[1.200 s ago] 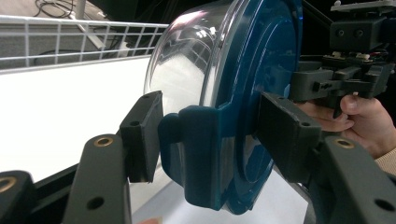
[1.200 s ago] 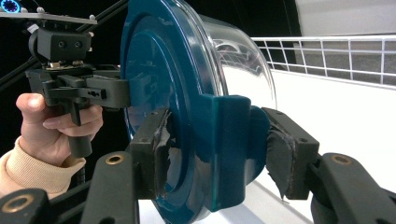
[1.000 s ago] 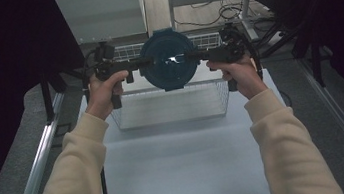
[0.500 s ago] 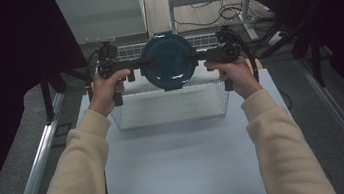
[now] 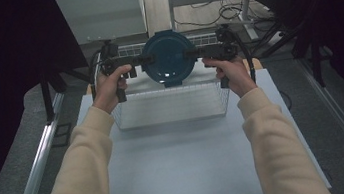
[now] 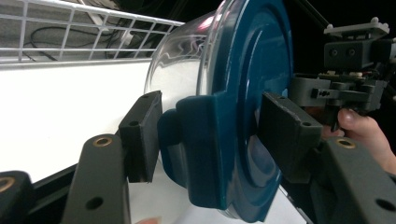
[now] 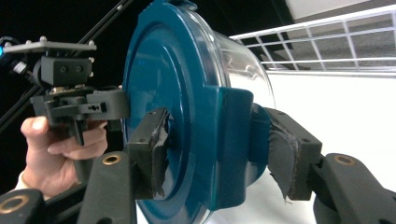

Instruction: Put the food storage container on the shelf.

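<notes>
Above the wire basket [image 5: 171, 108] at the far end of the white table [image 5: 189, 165], a round clear tub [image 6: 175, 65] with a dark blue lid [image 5: 168, 57] is held up in the air, turned on its side. Its left lid clip [image 6: 205, 149] is squeezed between the fingers [image 6: 140, 135] of the left gripper [image 5: 122, 63]. Its right lid clip [image 7: 233, 140] is squeezed between the fingers [image 7: 149, 149] of the right gripper [image 5: 214, 50]. Each gripper is held by a hand [image 5: 108, 87] in a cream sleeve [image 5: 77, 175]. Torn padding is seen on the right gripper's fingers.
</notes>
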The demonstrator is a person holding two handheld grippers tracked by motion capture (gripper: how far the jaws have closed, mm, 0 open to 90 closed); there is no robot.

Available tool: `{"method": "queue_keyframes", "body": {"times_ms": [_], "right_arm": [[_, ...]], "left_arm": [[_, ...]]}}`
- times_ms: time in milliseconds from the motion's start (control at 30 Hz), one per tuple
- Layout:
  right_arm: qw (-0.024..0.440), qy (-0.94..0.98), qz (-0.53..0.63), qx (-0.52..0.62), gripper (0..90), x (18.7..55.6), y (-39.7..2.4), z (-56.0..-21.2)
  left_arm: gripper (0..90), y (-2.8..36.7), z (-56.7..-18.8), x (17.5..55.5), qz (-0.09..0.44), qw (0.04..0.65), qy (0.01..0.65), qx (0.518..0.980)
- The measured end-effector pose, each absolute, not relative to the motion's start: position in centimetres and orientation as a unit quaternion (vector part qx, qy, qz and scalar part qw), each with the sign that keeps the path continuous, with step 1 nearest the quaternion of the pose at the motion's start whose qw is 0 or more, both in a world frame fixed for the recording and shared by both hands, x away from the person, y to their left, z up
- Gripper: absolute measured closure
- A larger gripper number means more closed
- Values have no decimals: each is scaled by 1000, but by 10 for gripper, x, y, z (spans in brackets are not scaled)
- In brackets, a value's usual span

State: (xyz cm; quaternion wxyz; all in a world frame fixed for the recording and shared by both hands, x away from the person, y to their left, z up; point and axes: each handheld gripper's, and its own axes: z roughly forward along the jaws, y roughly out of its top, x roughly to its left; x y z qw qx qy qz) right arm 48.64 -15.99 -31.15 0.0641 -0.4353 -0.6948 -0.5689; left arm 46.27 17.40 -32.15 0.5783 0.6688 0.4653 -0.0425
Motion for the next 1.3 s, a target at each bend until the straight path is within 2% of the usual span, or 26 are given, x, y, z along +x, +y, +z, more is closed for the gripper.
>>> {"method": "queue_keyframes", "body": {"times_ms": [167,400,700,833,933,1033,1200,1300], "right_arm": [[65,-687,-560,-459,411,491,-155,-311],[95,-649,-549,-519,370,501,-153,-321],[114,-614,-547,-557,347,505,-153,-330],[97,-619,-550,-553,316,502,-151,-331],[72,-618,-549,-558,220,497,-145,-329],[19,-616,-559,-555,171,484,-144,-324],[-9,-634,-562,-531,145,463,-143,-318],[-56,-663,-548,-507,145,449,-144,-313]], "left_arm": [[405,176,-329,473,-69,587,484,645],[382,176,-343,487,-107,589,505,622],[367,173,-347,491,-112,590,519,609],[351,171,-348,489,-102,591,514,613],[294,167,-341,482,-55,581,519,624],[252,166,-333,472,-16,580,517,630],[229,169,-322,452,28,581,496,644],[222,171,-319,436,30,587,482,650]]}}
